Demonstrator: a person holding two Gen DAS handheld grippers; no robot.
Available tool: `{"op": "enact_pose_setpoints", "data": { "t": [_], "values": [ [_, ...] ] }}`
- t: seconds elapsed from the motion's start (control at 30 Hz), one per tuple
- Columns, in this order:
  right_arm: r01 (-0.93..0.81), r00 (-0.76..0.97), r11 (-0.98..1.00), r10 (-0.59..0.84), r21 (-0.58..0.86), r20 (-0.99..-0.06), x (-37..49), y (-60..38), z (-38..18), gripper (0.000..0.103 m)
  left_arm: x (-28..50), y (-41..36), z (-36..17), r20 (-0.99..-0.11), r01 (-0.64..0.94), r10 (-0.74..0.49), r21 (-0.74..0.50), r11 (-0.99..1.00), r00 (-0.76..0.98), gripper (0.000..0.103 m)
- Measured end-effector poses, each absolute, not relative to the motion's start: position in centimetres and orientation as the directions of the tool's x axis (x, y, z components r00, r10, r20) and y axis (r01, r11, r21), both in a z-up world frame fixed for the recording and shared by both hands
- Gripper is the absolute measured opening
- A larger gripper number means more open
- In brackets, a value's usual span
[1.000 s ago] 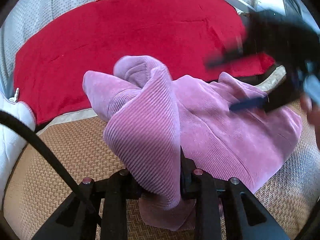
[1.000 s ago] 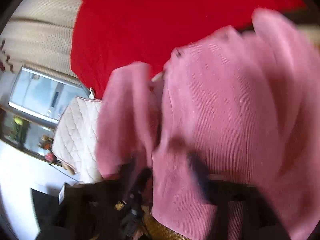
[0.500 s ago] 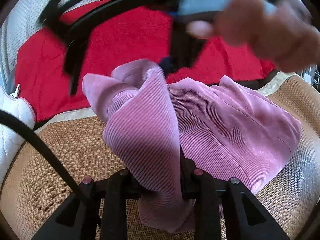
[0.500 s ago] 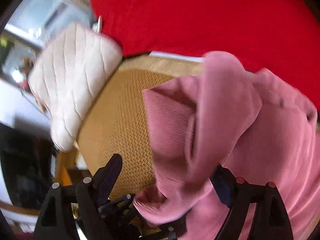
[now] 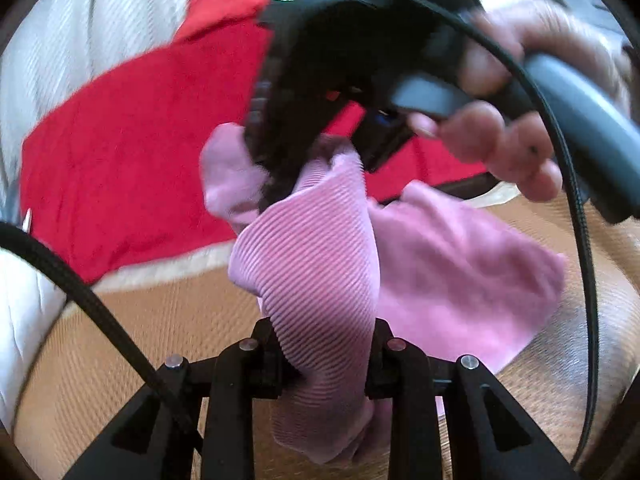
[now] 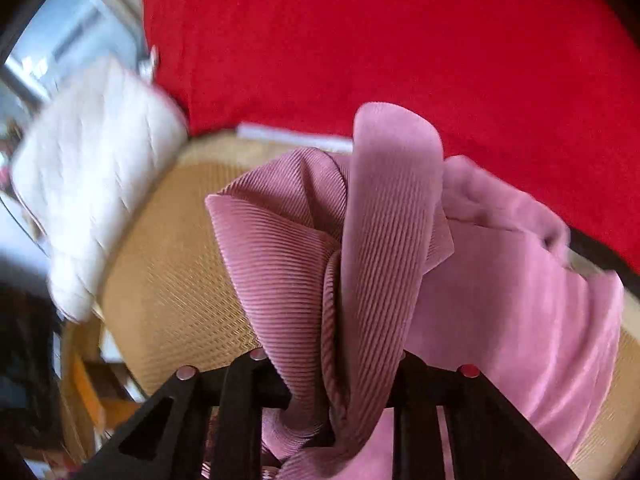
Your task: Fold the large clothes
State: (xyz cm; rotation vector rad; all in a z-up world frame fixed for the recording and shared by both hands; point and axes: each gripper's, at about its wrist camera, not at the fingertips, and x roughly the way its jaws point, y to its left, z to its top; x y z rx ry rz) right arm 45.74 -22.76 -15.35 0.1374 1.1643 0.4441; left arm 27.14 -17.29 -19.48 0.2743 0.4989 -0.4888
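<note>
A pink ribbed garment (image 5: 320,272) lies bunched on a woven tan mat (image 5: 140,340). My left gripper (image 5: 328,360) is shut on a fold of it, and the fold rises in a ridge from the jaws. In the left wrist view a hand (image 5: 500,132) holds the right gripper, blurred, over the far top of that ridge. In the right wrist view, my right gripper (image 6: 332,380) is closing its jaws, with gathered folds of the pink garment (image 6: 380,240) squeezed between its fingers. The rest of the garment spreads to the right on the mat (image 6: 172,248).
A red cloth (image 5: 140,140) covers the surface behind the mat, also as the red cloth (image 6: 400,40). A white quilted cushion (image 6: 92,168) sits at the mat's left edge. A black cable (image 5: 92,300) crosses the left wrist view.
The right gripper swept from the right over the garment to the raised fold and closed on it. The left gripper lifted its fold slightly.
</note>
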Motion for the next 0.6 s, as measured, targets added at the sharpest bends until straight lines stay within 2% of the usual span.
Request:
{"op": "enact_pose_setpoints", "data": {
  "t": [0.13, 0.23, 0.4, 0.5, 0.57, 0.6],
  "values": [
    [-0.209, 0.453, 0.861, 0.506, 0.464, -0.734, 42.4, -31.2, -13.6, 0.022, 25.8, -21.3, -17.3, -0.492, 0.579, -0.471, 0.085, 0.811, 0.732, 0.028],
    [-0.171, 0.529, 0.838, 0.522, 0.518, -0.67, 40.6, -37.5, -13.2, 0.02, 25.2, -27.2, -16.6, -0.498, 0.659, -0.536, 0.099, 0.746, 0.682, 0.028],
    [-0.054, 0.575, 0.811, 0.502, 0.583, -0.646, 39.8, -47.3, -16.6, 0.018, 25.9, -34.4, -19.6, -0.559, 0.743, -0.578, 0.107, 0.66, 0.595, 0.029],
    [0.025, 0.537, 0.799, 0.496, 0.601, -0.683, 40.8, -50.5, -21.1, 0.018, 26.3, -36.8, -21.9, -0.643, 0.778, -0.551, 0.114, 0.618, 0.532, 0.041],
    [0.081, 0.503, 0.774, 0.512, 0.629, -0.696, 41.8, -51.8, -25.0, 0.018, 25.4, -36.4, -21.6, -0.65, 0.811, -0.571, 0.123, 0.572, 0.502, 0.06],
    [0.082, 0.51, 0.744, 0.54, 0.663, -0.67, 41.7, -52.2, -26.1, 0.019, 24.7, -35.4, -20.8, -0.643, 0.836, -0.604, 0.108, 0.538, 0.471, 0.066]
  ]
}}
